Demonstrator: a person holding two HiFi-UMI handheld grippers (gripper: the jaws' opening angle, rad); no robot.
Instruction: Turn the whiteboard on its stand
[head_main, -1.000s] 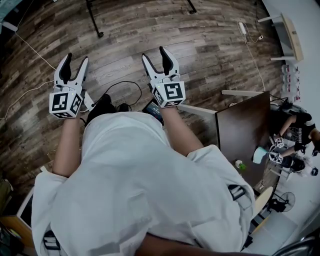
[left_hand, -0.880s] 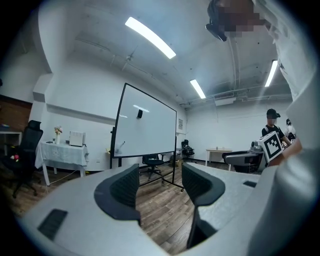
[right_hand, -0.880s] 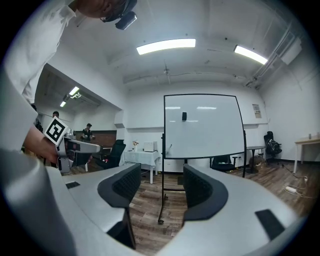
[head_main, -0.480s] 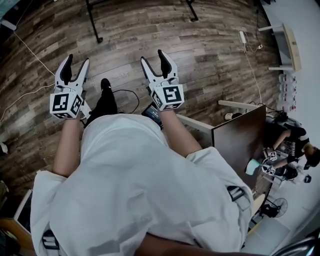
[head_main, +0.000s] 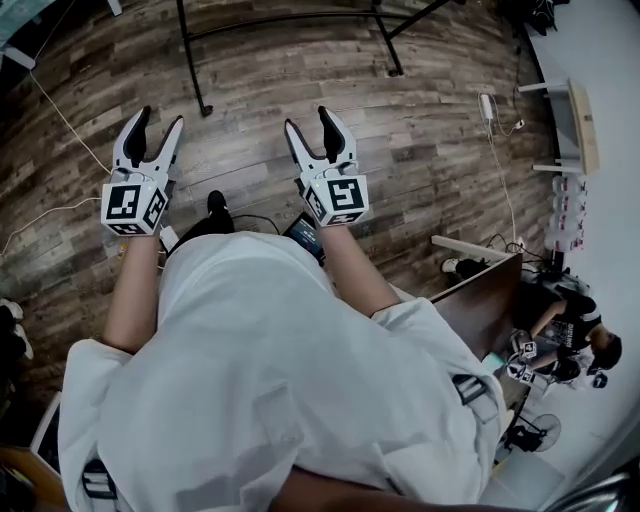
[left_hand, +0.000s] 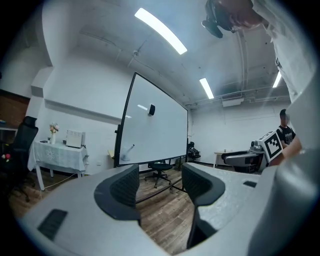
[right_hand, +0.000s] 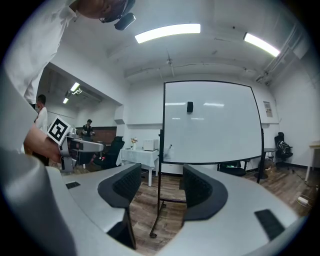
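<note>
My left gripper (head_main: 155, 128) hangs short of the whiteboard (right_hand: 212, 122), jaws apart and empty; my right gripper (head_main: 308, 124) is the same. The whiteboard stands upright ahead on its stand (right_hand: 159, 200). I'd close in, clamp its 2 side edges, and turn slowly.

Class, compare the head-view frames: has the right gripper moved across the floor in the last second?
Yes. The right gripper has advanced toward the stand's black base, which now lies nearer the gripper's tips and shows more fully than before.
</note>
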